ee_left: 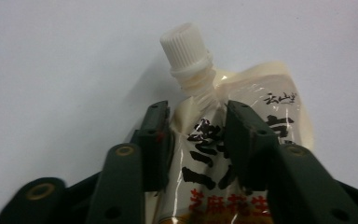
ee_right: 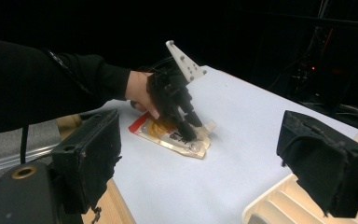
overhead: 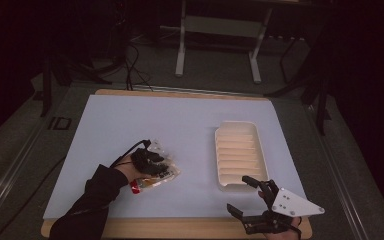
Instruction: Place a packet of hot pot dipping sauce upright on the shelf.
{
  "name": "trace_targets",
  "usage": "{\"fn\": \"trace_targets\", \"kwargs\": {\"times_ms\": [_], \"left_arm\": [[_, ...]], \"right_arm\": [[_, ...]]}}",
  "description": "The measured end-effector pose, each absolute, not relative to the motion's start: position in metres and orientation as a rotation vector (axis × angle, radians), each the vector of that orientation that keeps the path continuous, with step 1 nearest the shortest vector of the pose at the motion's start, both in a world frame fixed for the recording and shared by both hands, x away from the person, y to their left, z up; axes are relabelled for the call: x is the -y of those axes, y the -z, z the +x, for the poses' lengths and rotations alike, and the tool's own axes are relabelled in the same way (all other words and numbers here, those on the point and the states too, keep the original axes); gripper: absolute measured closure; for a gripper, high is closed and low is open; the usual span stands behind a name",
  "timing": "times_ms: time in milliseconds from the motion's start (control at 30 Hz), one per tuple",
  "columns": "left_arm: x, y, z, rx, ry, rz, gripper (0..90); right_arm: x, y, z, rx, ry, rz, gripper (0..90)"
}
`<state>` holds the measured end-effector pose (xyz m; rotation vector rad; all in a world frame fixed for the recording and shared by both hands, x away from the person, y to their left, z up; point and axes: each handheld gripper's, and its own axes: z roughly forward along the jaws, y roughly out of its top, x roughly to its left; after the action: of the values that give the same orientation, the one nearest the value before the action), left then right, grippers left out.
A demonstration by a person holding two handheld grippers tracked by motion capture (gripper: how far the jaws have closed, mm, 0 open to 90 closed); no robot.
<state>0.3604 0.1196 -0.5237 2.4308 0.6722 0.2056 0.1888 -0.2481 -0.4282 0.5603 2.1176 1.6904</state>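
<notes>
The left claw is clenched on the pouch just below its cap; the right claw hangs wide open by the tray.

One spouted pouch, one ribbed white tray, two grippers — left, right

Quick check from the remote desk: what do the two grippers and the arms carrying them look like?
Both grippers are black with two chunky fingers and brass-coloured rivets. The right gripper carries a grey three-cornered plate with small holes. The left gripper trails a black cable, and a black sleeve covers that forearm.
</notes>
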Motion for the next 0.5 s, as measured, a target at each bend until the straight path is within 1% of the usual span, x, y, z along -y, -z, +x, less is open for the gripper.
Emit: {"fn": "trace_targets", "kwargs": {"times_ms": [133,233,333,500], "left_arm": [[-0.115,0.520,0.359,-0.627,-0.199,2.480,77.1],[-0.112,0.518,0.357,-0.610,-0.225,2.502,82.2],[-0.113,0.515,0.355,-0.612,-0.247,2.491,85.6],[-0.124,0.510,0.351,-0.673,-0.248,2.387,87.8]], "right_arm": [[0.248,0.428,0.188,-2.120,-1.688,0.557,13.7],[0.248,0.428,0.189,-2.120,-1.691,0.559,13.9],[0.248,0.429,0.189,-2.126,-1.690,0.560,14.0],[0.248,0.430,0.190,-2.132,-1.697,0.556,15.1]]}}
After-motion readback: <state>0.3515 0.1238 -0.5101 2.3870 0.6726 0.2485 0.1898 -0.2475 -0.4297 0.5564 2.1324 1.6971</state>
